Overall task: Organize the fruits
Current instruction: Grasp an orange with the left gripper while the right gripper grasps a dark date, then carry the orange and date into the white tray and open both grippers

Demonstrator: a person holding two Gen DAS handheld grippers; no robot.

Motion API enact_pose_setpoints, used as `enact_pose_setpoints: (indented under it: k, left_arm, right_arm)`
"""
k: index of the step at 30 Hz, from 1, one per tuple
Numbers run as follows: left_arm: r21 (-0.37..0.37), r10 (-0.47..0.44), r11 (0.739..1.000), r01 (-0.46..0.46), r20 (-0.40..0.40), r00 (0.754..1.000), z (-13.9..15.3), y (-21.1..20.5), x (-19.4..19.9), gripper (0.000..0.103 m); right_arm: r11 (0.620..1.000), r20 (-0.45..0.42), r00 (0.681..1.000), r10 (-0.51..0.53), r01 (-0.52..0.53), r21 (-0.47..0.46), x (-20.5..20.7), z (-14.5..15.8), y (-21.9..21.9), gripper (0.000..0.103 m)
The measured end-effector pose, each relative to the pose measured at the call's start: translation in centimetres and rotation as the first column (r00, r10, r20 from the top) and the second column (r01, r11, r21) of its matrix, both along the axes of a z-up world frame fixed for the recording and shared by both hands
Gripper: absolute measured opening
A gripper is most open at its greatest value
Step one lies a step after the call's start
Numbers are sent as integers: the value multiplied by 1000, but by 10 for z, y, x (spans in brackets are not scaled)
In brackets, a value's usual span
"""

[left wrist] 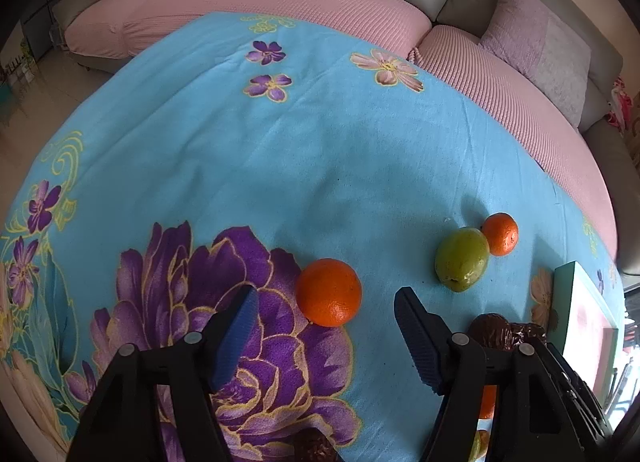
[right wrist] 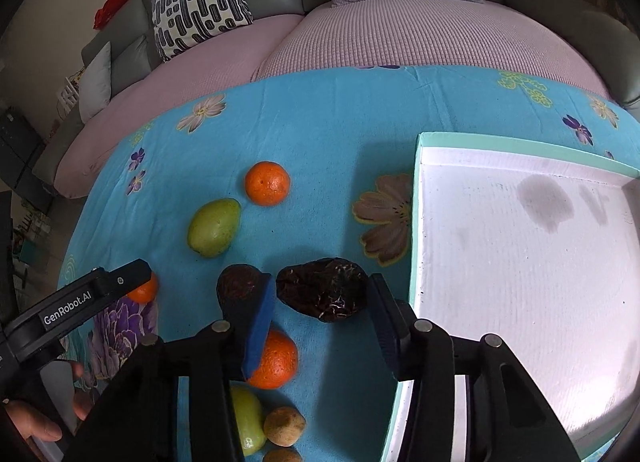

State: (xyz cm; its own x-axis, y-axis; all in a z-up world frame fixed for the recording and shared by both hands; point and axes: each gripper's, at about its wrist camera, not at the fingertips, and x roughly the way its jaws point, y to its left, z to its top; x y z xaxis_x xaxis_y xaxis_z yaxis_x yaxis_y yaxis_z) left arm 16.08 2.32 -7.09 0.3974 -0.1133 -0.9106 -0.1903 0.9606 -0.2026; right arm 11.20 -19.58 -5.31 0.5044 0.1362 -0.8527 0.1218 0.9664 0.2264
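Your right gripper stood open astride the dark fruit beside the box; closing off-centre risked squirting it away.

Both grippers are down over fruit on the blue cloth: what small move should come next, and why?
Probably close the right gripper on the dark wrinkled fruit. Its pads already flank that fruit without clearly pressing it, and the empty teal-rimmed box sits just beside it. The left gripper likewise frames an orange, pads apart from it.
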Motion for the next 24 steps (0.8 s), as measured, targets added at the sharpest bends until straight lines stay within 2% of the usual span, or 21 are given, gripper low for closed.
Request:
enact_pose_setpoints:
  k: [3, 4, 5, 13, 15, 20, 24]
  left_arm:
    - [-23, 1, 1000, -2, -15, 1000, -5, 0, 0, 49]
    - [-24, 3, 1000, -3, -17, 1000, -6, 0, -1, 39]
    - [-24, 4, 1000, -4, -17, 1000, -7, 0, -1, 37]
    - [-38, 15, 999, -15, 2, 1000, -2, 4, 0, 36]
    - [-26, 17, 1000, -16, 20, 1000, 4, 5, -2, 36]
    - [-27, 16, 1000, -15, 33, 999, 9, 4, -5, 36]
    - [-16, 13, 1000, -12, 41, 999, 12, 1, -6, 36]
  right_arm:
    - [1000, -16, 1000, -4, 4, -20, 2, -4, 2, 45]
    - [1000, -23, 1000, -5, 4, -23, 3, -5, 3, 45]
    - [1000, -32, 999, -5, 4, -27, 3, -6, 3, 45]
    - [998, -38, 999, -13, 10, -56, 7, -7, 5, 41]
    - [998, -23, 1000, -14, 12, -63, 5, -7, 5, 35]
    - [998, -8, 1000, -14, 14, -54, 4, -6, 4, 35]
    - [999, 12, 1000, -14, 15, -44, 1, -1, 2, 30]
